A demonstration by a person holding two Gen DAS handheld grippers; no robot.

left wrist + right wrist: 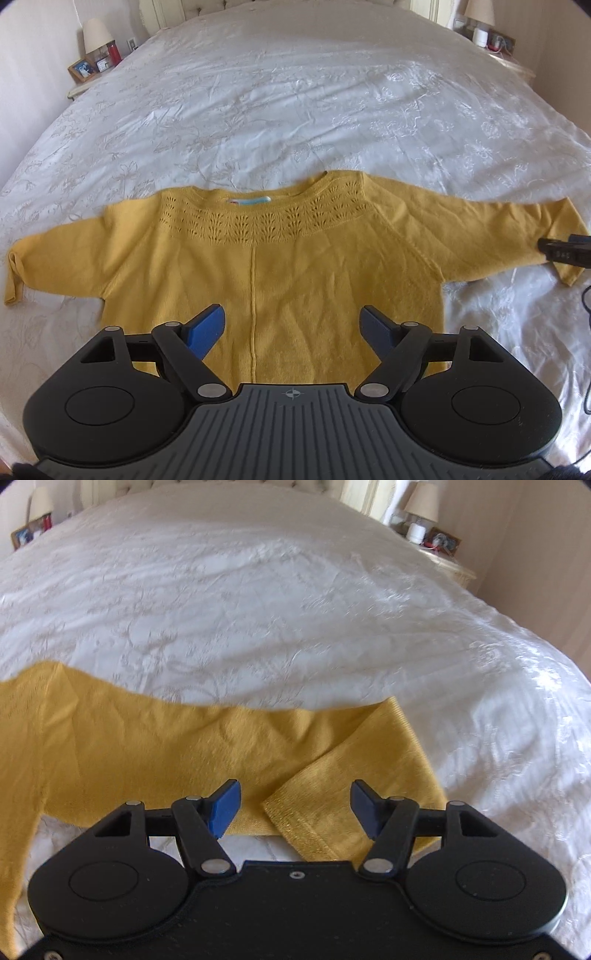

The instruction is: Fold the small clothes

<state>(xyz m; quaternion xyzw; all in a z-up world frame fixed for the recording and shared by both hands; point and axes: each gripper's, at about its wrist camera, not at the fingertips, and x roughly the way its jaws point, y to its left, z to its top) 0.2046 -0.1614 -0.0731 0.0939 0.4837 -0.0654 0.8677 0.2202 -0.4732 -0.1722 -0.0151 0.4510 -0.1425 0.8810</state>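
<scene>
Right gripper (295,808) hangs with jaws apart over the sleeve cuff (314,823), nothing pinched. Left gripper (293,326), also gaping, hovers above the yellow sweater (295,266) spread flat on the bed (295,92). Soft, floppy knit; I'd grab that ribbed cuff.

You're looking at a mustard-yellow knit sweater (280,266) lying flat, front up, on the bed, both sleeves spreading out sideways. It's showing a lace-pattern yoke, a centre seam running down the body and a neck label. Its right sleeve's cuff (317,823) is lying folded over, ribbed edge facing you.
</scene>
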